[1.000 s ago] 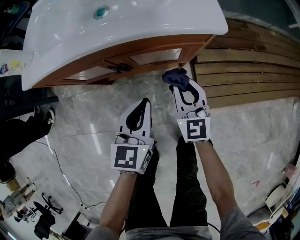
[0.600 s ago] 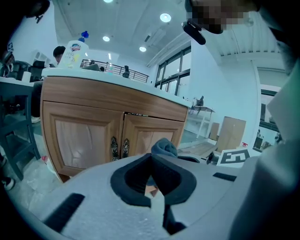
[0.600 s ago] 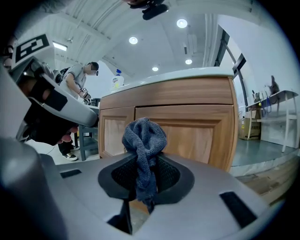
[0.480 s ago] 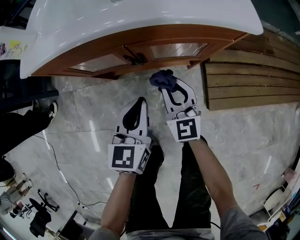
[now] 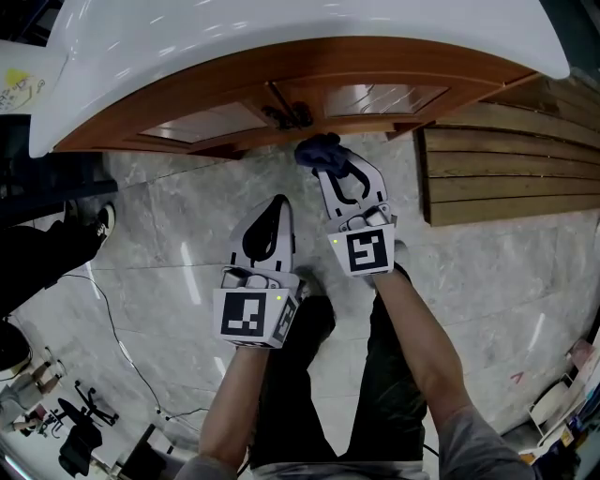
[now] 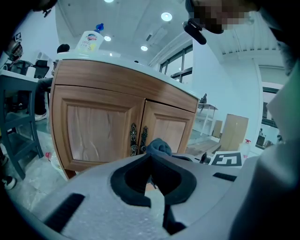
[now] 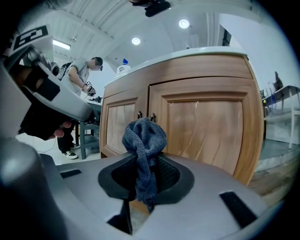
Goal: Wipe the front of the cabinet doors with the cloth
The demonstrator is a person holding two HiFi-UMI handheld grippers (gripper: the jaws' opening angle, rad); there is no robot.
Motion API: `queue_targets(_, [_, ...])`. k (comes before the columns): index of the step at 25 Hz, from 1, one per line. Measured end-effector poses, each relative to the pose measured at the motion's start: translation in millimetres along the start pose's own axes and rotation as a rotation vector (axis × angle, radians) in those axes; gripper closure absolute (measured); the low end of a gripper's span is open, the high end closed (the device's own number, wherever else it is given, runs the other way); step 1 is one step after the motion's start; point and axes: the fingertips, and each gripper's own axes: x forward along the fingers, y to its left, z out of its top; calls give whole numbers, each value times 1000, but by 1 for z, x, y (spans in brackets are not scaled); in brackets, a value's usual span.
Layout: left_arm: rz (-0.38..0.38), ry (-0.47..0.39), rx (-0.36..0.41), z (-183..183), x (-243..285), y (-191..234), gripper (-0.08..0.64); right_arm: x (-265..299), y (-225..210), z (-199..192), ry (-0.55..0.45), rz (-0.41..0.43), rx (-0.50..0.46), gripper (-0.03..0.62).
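— Two wooden cabinet doors [image 7: 206, 126] sit under the white basin [image 5: 281, 23]. How much of them has been wiped, would you say?

— Nothing I could vouch for. Both panels look evenly dry in the gripper views, with no streak or damp patch. I judge the wiping to be at its very start, with both fronts left to do.

— And the tongs?

— The right gripper [image 5: 328, 169] is up by the cabinet, aimed at the seam where the doors meet. Its jaws are pinched tight on the cloth [image 7: 144, 140], with only the fabric between them. The left gripper [image 5: 281, 202] hangs lower and further from the cabinet, over the marble floor [image 5: 169, 216]. Its jaws meet at the tips and hold nothing.

— Where exactly is the cloth?

— It's dark blue knit, bunched into a knot above the right jaws, with a tail hanging down between them. It is close in front of the doors, about level with the seam. It looks just short of the wood, but I cannot tell whether it touches.

— Anything to mind?

— The pair of small dark metal handles [image 7: 146, 116] at the seam. The knit could snag on them.
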Motion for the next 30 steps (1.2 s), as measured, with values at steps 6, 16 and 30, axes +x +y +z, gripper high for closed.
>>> queue_targets(6, [-17,12,-14,-4,13,-2,554,22,1,-26,5,-7,13,515])
queue_targets(16, [-1,20,22,-20,28,9,554,57,-8,-46,-13,5,-15,515])
queue_targets(30, [7,22,22,-15,40,-19,554,47,-50,-45,-6,-45,1,515])
